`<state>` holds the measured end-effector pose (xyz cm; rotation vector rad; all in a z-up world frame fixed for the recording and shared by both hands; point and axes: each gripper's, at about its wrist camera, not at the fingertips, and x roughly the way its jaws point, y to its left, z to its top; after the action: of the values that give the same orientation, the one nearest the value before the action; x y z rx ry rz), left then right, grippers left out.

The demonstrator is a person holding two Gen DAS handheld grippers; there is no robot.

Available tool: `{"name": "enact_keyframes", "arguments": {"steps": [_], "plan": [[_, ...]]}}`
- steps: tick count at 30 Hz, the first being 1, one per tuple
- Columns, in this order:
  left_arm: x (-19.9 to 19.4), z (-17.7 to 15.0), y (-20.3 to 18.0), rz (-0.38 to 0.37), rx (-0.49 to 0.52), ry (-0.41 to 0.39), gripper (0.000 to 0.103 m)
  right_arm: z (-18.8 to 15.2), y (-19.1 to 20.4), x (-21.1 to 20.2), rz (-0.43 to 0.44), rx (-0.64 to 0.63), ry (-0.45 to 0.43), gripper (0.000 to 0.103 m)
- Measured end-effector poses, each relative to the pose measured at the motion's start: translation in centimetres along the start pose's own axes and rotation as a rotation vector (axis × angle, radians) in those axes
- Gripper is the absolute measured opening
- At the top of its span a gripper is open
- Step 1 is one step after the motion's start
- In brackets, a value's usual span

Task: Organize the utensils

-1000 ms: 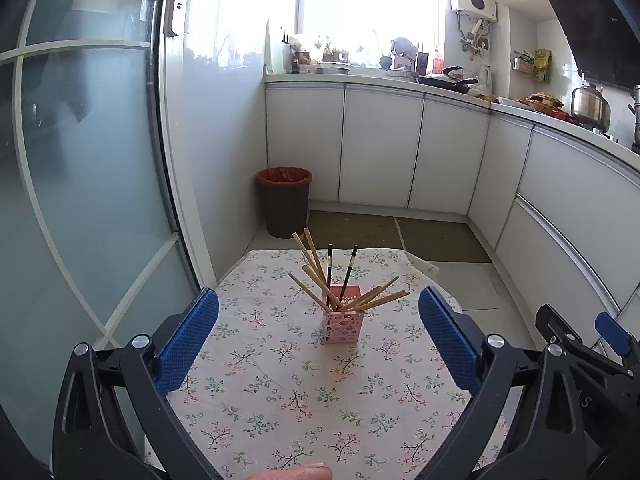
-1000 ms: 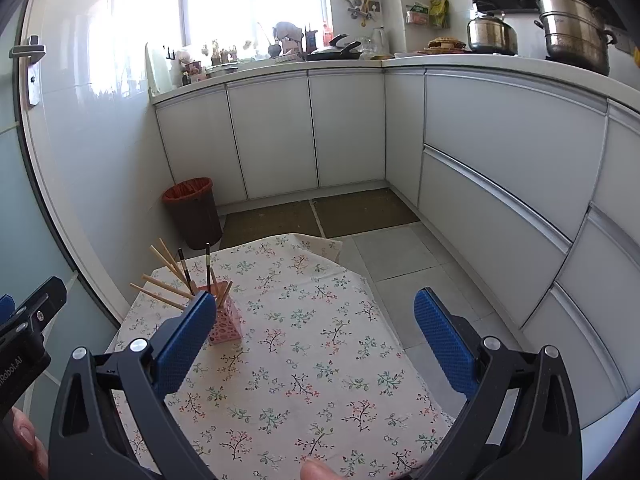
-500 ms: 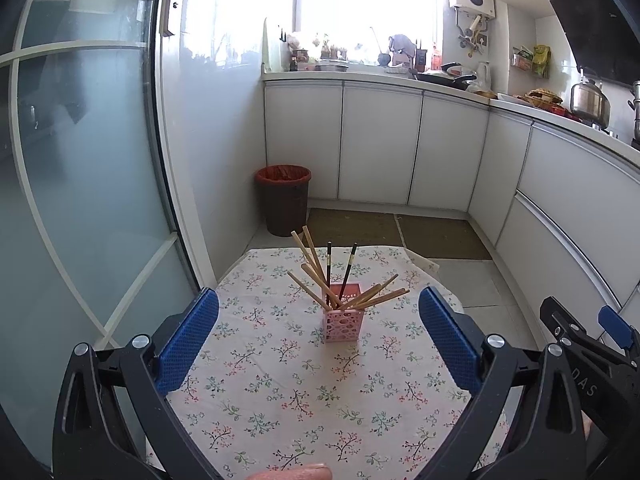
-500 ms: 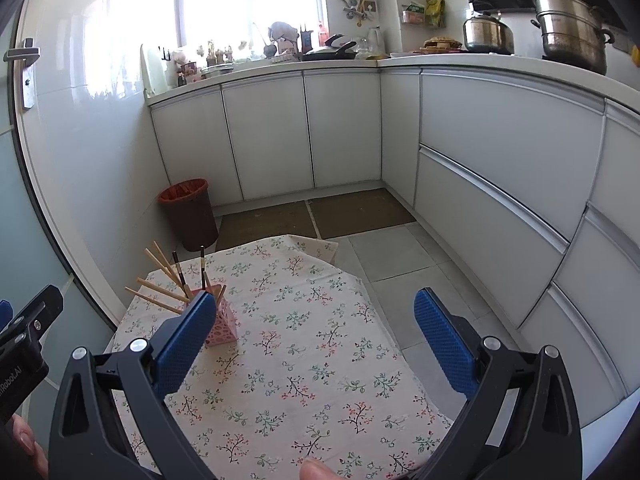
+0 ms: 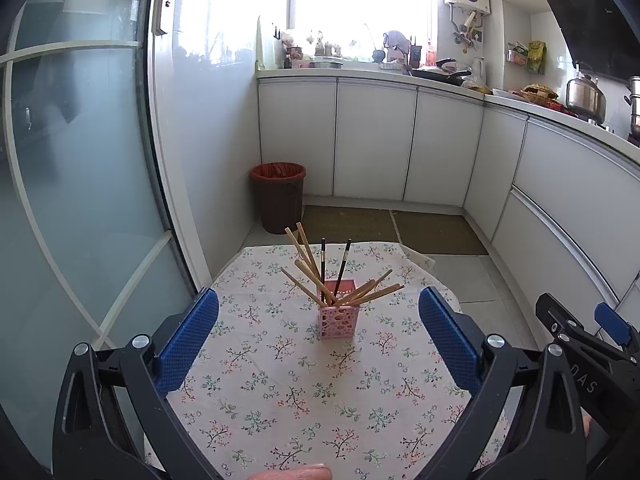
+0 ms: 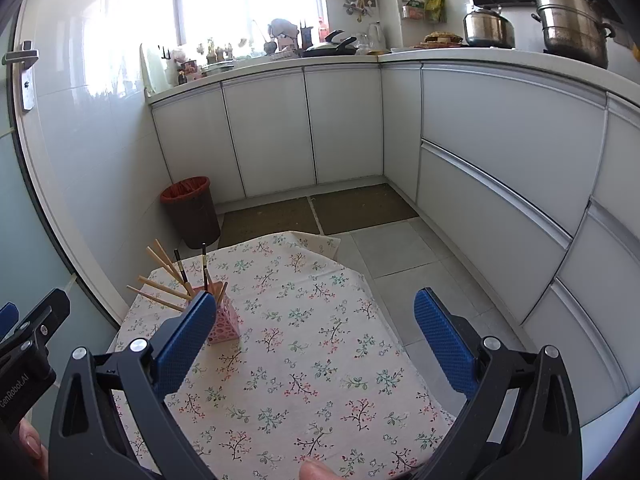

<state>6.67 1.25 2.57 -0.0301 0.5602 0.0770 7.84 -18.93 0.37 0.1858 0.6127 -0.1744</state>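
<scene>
A pink holder [image 5: 337, 308] full of chopsticks [image 5: 311, 266] stands on the floral-clothed counter [image 5: 280, 392]. Both the left claw [image 5: 319, 334] and the right claw [image 6: 314, 338] gape wide, empty, short of the holder.

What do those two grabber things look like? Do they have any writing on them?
Both look alike. The left gripper and the right gripper each have a black frame shaped like a wide V, with silver bolts at the joints. Their fingers wear blue pads with a bumpy dotted texture. White letters are printed on the black bodies; one side reads "GenRobot.AI". No cables or sleeves show.
</scene>
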Motion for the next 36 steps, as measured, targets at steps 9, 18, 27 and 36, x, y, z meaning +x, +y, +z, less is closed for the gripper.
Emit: {"name": "enact_keyframes", "arguments": {"steps": [9, 18, 27, 36], "plan": [[0.00, 0.04, 0.01, 0.002, 0.001, -0.002, 0.096, -0.13, 0.05, -0.13, 0.007, 0.002, 0.001, 0.096], [0.00, 0.07, 0.06, 0.004, 0.001, -0.002, 0.096, -0.02, -0.06, -0.16, 0.013, 0.001, 0.004, 0.096], [0.22, 0.24, 0.25, 0.004, -0.006, 0.013, 0.096, -0.03, -0.07, -0.16, 0.015, 0.002, 0.007, 0.096], [0.45, 0.04, -0.15, 0.008, 0.008, 0.019, 0.096, -0.27, -0.06, -0.05, 0.021, 0.006, 0.014, 0.096]]}}
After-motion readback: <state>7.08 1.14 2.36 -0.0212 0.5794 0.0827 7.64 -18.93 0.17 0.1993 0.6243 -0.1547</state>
